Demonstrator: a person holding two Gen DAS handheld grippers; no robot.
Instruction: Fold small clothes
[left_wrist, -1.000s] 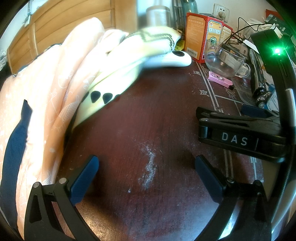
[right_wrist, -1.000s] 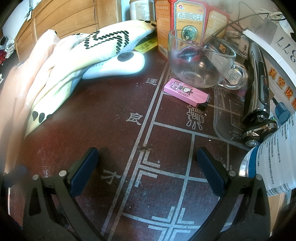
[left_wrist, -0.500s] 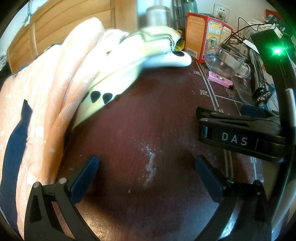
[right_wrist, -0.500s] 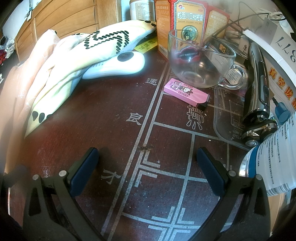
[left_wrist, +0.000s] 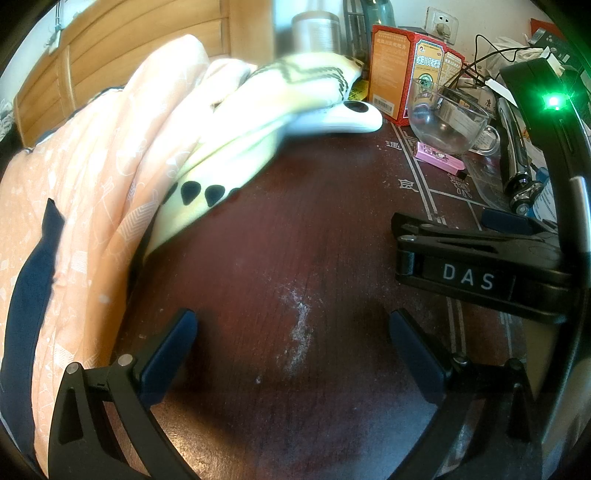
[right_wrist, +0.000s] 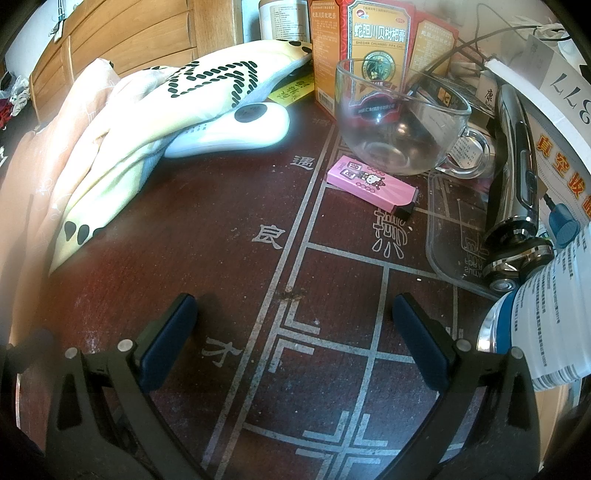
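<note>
Two garments lie heaped at the worktop's (right_wrist: 221, 236) left edge: a peach cloth (left_wrist: 92, 177) with a navy strip, and a cream cloth (right_wrist: 155, 110) with black dots draped over it, its far end resting on a white remote (right_wrist: 236, 129). Two pairs of tongs, both spread wide and holding nothing: the left tongs (left_wrist: 291, 343) hover over bare dark wood just right of the peach cloth, and the right tongs (right_wrist: 293, 336) hover over the white line pattern. Right and far stand one glass cup (right_wrist: 399, 129), one pink lighter (right_wrist: 369, 182) near it, orange boxes (right_wrist: 376, 40), one shaver (right_wrist: 517, 192) and one bottle (right_wrist: 546, 321), crowding that side.
</note>
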